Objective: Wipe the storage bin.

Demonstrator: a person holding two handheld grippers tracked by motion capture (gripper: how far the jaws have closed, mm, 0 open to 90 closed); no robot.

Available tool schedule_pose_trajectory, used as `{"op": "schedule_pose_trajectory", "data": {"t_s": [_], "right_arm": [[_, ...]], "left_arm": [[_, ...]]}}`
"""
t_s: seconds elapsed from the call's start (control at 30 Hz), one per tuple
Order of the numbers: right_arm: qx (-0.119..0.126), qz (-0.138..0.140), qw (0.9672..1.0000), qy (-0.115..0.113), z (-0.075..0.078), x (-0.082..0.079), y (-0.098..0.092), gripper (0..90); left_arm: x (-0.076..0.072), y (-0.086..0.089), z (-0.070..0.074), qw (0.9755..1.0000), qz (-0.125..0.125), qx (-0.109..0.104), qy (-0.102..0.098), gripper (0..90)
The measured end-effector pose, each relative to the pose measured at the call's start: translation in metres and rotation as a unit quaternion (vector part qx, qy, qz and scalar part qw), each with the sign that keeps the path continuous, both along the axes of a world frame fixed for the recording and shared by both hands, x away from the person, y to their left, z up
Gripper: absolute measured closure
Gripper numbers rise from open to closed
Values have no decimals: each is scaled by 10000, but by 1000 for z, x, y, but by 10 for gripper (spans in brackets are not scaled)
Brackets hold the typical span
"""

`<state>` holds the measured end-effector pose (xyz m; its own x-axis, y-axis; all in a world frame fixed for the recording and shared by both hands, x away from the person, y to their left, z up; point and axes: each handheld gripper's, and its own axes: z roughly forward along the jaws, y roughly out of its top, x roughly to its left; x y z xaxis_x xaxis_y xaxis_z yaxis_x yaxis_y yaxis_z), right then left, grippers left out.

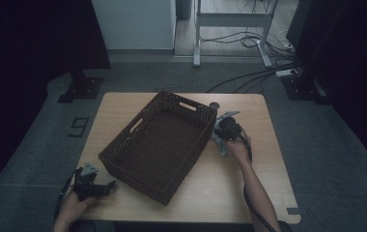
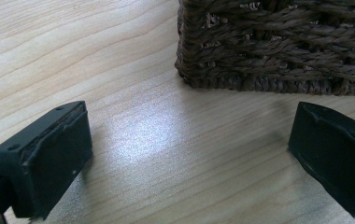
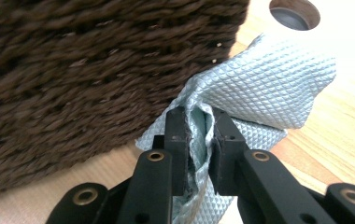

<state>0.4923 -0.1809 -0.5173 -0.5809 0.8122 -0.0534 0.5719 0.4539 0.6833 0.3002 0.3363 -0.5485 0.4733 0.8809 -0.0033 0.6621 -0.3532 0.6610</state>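
The wooden table [image 1: 268,159] carries a dark woven basket [image 1: 160,145] set askew at its middle; just beyond the right gripper [image 3: 199,140], the basket's wall fills the left of the right gripper view, and a round hole [image 3: 294,13] in the tabletop lies farther off; the pale blue cloth [image 3: 264,88] is pinched between this gripper's nearly closed jaws — it bunches up past the fingertips, beside the basket's corner; the left gripper [image 2: 189,154] holds its jaws wide apart over bare wood — nothing between them, the basket's corner just ahead.
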Motion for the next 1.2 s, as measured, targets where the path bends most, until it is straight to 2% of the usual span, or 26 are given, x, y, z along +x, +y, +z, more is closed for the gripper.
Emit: {"op": "schedule_pose_trajectory", "data": {"t_s": [0.63,1.2], "right_arm": [[-62,599,9982,15,4,-27,12,781],[89,1010,9947,157,6,-51,21,781]], "left_arm": [[0,0,0,10000,9,-3,-1,0],[0,0,0,10000,8,-2,-1,0]]}}
